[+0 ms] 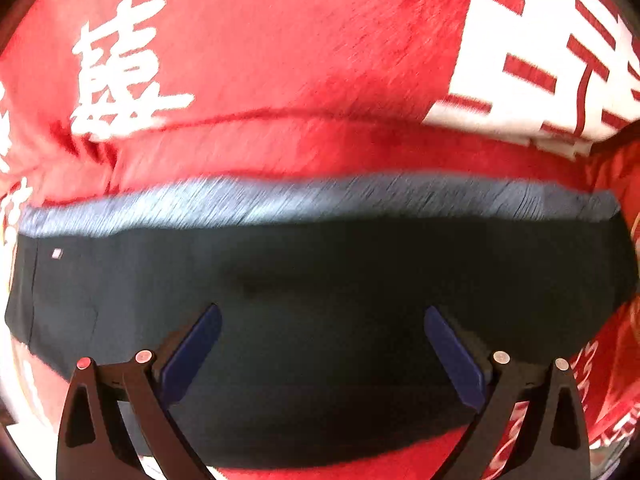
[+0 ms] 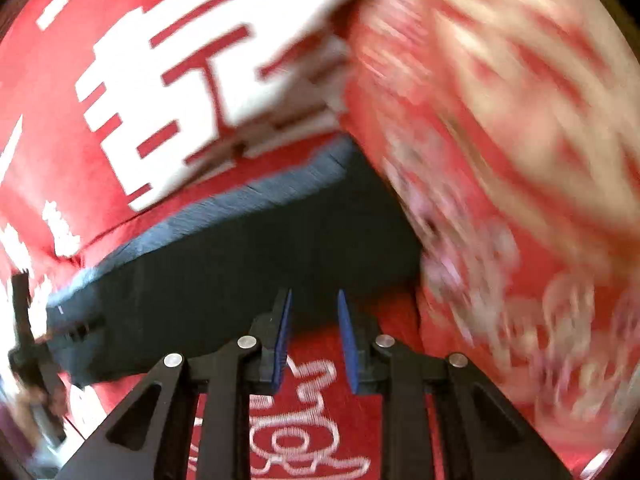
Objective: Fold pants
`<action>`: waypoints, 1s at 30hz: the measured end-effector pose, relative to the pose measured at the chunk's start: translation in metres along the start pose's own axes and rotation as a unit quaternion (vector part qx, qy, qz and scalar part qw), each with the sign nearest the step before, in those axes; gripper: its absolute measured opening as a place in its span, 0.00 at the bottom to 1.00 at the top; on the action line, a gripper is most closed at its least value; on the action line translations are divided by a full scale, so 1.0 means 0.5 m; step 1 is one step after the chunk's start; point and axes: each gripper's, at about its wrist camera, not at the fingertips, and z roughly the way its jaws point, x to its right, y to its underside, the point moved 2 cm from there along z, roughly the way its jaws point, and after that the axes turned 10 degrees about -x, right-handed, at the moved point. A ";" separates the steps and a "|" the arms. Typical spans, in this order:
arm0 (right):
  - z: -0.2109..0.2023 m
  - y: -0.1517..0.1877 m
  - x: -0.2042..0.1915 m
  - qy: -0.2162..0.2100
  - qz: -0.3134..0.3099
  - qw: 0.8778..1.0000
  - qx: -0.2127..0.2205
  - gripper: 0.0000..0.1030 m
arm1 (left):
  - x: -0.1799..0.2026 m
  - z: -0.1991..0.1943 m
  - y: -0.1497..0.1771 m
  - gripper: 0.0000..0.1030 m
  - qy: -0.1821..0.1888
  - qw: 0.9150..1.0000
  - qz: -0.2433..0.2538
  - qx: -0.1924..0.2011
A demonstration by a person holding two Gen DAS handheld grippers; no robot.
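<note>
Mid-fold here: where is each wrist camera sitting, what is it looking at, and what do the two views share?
Left wrist: above the dark pants, looking steeply down; left gripper open wide over them.
Right wrist: at the pants' edge, looking down; right gripper slightly open, empty; left gripper at the frame's left.
Shared: pants, grey waistband, red cloth.

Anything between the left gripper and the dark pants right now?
Nothing visible. The left gripper hangs open directly over the folded dark pants on the red cloth, with only bare fabric between its fingers.
</note>
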 end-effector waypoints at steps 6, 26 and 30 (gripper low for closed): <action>0.134 -0.132 0.015 0.016 -0.001 1.000 -0.025 0.27 | 0.057 0.052 -0.073 0.99 -0.029 1.000 0.000 0.006; 0.071 0.026 -0.060 -0.037 0.037 0.995 -0.086 0.54 | -0.122 0.019 0.144 0.99 -0.025 0.999 -0.013 -0.046; 0.082 0.130 -0.132 -0.065 0.051 0.989 -0.121 0.54 | -0.173 0.009 0.185 0.99 -0.006 0.999 -0.013 -0.045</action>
